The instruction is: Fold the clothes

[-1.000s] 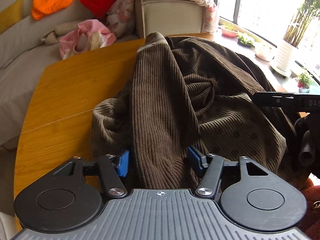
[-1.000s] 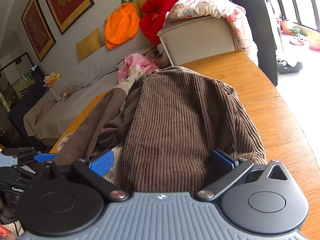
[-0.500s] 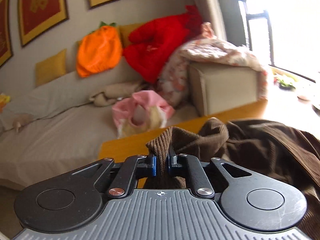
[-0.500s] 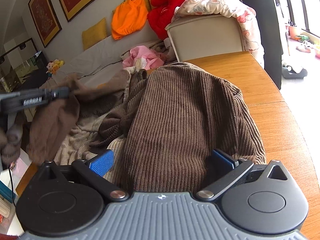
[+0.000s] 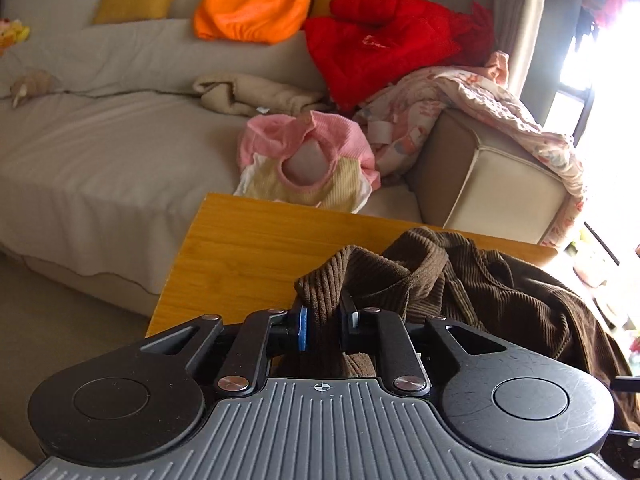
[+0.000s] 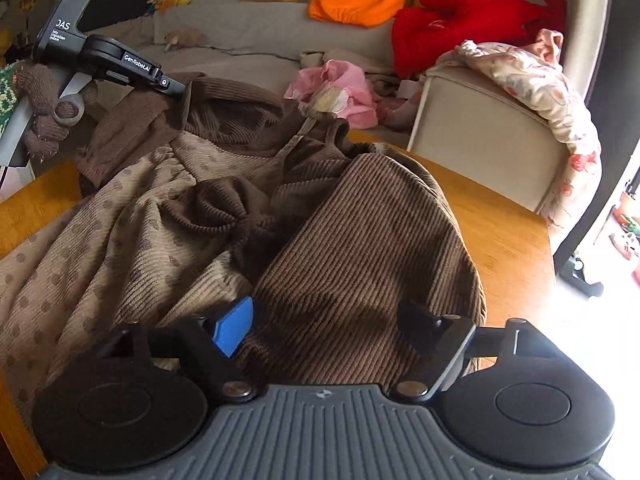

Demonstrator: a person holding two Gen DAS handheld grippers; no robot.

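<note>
A brown corduroy garment (image 6: pixel 360 232) with a lighter dotted lining (image 6: pixel 120 232) lies crumpled on the wooden table (image 6: pixel 508 232). My left gripper (image 5: pixel 324 326) is shut on a ribbed edge of the brown garment (image 5: pixel 480 292) and holds it lifted above the table (image 5: pixel 248 240). In the right wrist view that left gripper (image 6: pixel 176 88) shows at the upper left, pinching the garment's far corner. My right gripper (image 6: pixel 332 326) is open, its fingers spread over the near corduroy fold without pinching it.
A sofa (image 5: pixel 100 140) behind the table carries a pink garment (image 5: pixel 308 160), an orange cushion (image 5: pixel 252 0), a red plush (image 5: pixel 384 44) and a floral blanket (image 6: pixel 532 76) draped over its armrest. The table's far edge (image 5: pixel 360 216) runs close to the sofa. Bright window at right.
The left gripper closed on the garment's edge and has pulled it up and leftward, spreading the garment and exposing the dotted lining. The right gripper stayed open over the near fold.
</note>
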